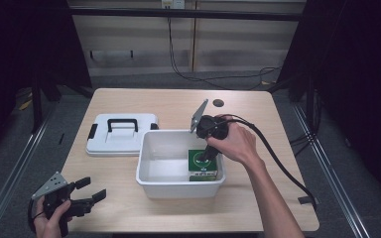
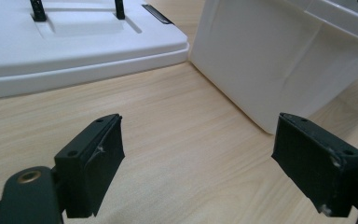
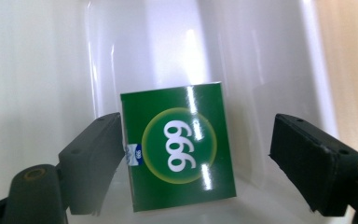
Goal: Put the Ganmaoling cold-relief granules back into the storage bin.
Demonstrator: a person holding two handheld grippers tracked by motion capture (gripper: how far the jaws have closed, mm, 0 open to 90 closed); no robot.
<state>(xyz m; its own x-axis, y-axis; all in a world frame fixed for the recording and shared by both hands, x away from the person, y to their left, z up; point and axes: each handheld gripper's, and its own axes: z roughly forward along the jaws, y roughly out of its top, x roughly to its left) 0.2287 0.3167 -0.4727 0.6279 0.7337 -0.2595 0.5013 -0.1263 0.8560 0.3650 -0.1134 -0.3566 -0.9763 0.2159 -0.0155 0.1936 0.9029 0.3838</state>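
Left gripper idles, jaws spread, just off the tub's near-left corner.
Lid lies off, left of the tub; green box sits inside, right gripper spread around it, seemingly released; closing likely remains.

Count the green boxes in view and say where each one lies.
1: a green box lies inside the white bin, at its right end, below the open right tool. Others could be hidden.
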